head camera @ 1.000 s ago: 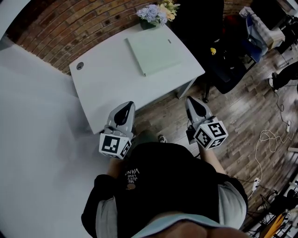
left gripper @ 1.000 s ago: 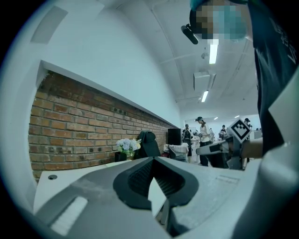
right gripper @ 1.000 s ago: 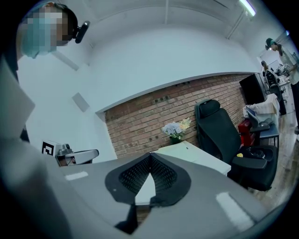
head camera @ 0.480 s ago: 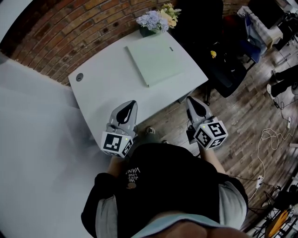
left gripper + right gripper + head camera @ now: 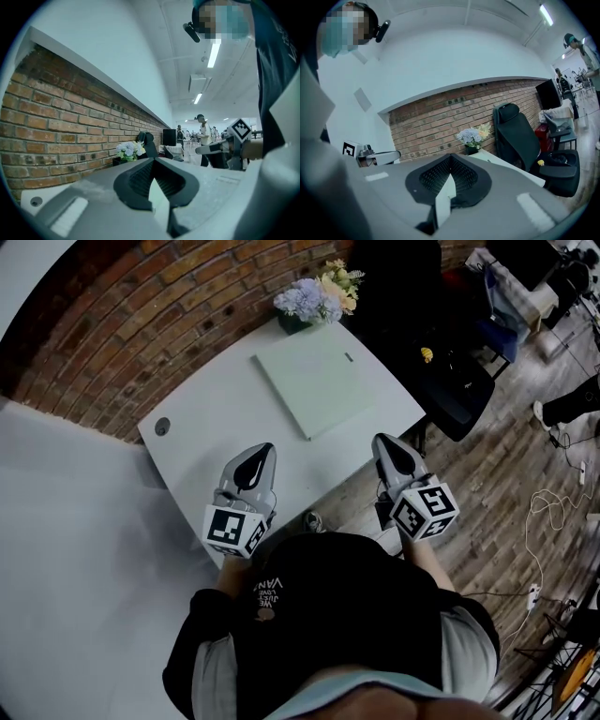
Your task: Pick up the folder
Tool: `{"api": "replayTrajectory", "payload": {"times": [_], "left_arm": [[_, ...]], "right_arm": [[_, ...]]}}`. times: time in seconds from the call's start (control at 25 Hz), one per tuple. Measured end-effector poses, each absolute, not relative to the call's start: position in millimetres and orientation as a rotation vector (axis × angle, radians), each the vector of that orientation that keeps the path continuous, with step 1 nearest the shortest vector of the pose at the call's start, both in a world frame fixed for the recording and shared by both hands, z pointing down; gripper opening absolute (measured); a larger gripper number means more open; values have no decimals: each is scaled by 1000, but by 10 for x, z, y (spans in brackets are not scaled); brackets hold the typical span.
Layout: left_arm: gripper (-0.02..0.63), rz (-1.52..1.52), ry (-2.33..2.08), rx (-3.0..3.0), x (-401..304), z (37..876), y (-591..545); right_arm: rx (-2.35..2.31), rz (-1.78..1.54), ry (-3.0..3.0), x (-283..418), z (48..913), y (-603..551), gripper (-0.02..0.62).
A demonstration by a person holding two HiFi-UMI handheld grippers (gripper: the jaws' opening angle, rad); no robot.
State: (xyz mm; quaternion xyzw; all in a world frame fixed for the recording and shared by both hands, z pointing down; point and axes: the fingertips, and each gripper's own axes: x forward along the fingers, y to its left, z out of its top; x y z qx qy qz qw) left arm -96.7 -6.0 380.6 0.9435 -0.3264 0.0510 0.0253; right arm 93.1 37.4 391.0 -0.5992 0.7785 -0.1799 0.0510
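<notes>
Two grippers show low in the head view, the left gripper (image 5: 258,456) with its tip over the near edge of the white worktop (image 5: 202,442) and the right gripper (image 5: 384,446) beside that edge, above the wooden floor (image 5: 487,484). Only this view lays out the pale green folder (image 5: 319,381), which lies flat in the upper middle of the frame, well apart from both grippers, with a bunch of flowers (image 5: 317,298) just beyond its far corner. Each gripper view shows its own jaws pressed together with nothing between them. The left gripper view adds people standing in a lit hall at the right of its frame, which the head view does not show. The right gripper view adds a black office chair (image 5: 520,136) upright at the right and the brick wall (image 5: 436,122) behind the flowers. Compared with a second ago, the worktop and folder sit lower in the head view, nearer both grippers, and the jaws remain closed.
</notes>
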Motion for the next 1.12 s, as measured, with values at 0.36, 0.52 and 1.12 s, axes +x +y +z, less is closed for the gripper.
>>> {"api": "replayTrajectory", "payload": {"times": [0.36,0.52,1.12], "left_arm": [[0,160,-986,2912,-1125,3866,-353],[0,166,-971,2898,-1093,3924,-421],[0,162,-1140,2784,-956,4031,-899]], "right_arm": [[-1898,-545,2305,921,3951,179,-3],[-1917,-553,2296,988,3980,88,-2],[-1837,-575,2408,1288,4020,-636,-2]]}}
